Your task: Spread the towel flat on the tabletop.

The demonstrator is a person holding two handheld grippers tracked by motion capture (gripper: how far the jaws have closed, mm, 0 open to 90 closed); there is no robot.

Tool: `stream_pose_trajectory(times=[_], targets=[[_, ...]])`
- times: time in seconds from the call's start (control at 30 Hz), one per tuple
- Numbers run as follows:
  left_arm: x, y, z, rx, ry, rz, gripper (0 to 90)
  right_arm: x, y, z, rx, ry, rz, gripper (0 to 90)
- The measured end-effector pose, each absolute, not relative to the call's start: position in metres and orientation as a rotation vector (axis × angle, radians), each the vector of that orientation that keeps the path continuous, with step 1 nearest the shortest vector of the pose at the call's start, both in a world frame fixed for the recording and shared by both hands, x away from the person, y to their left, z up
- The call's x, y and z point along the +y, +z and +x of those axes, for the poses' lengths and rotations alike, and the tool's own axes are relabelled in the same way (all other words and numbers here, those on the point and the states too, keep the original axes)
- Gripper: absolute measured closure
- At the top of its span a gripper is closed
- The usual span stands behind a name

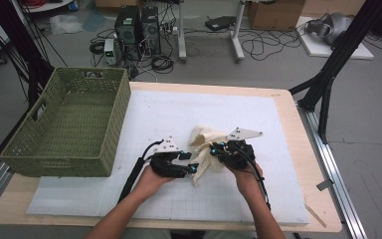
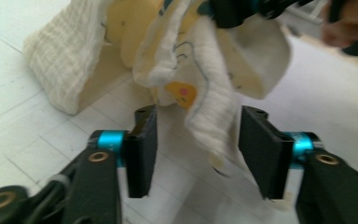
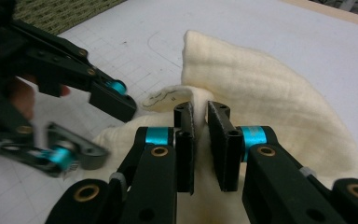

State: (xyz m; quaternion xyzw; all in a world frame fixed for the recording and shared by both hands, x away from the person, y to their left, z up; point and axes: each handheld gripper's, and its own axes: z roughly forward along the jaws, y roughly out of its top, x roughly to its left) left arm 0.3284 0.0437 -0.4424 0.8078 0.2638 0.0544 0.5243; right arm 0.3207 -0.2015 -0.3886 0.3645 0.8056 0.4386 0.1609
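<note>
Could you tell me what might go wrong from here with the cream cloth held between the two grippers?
1. The left gripper is open around a hanging edge of the cream cotton cloth; that loose edge may slip out before the pads meet it.
2. The right gripper pinches only a thin fold, so a sideways pull could tug it free.
3. The green woven basket sits close on the left; a wide swing might knock it.

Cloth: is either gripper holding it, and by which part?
The right gripper pinches the cream cloth at a raised fold. The left gripper straddles a hanging edge, not yet gripping.
</note>
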Motion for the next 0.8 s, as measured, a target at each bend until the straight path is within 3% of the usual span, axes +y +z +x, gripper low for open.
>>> stream_pose_trajectory(times=[0.1, 0.17, 0.63, 0.8], targets=[[0.040, -0.446, 0.328, 0.610, 0.212, 2.002, 76.5, -0.202, -0.388, 0.320, 2.296, 1.268, 1.048, 81.0], [0.041, -0.447, 0.328, 0.611, 0.229, 2.010, 85.2, -0.203, -0.388, 0.320, 2.297, 1.266, 1.055, 80.7], [0.102, -0.433, 0.301, 0.603, 0.295, 2.045, 86.4, -0.227, -0.387, 0.327, 2.238, 1.190, 1.122, 83.2], [0.105, -0.431, 0.288, 0.561, 0.278, 2.060, 86.2, -0.235, -0.393, 0.333, 2.223, 1.118, 1.181, 82.5]])
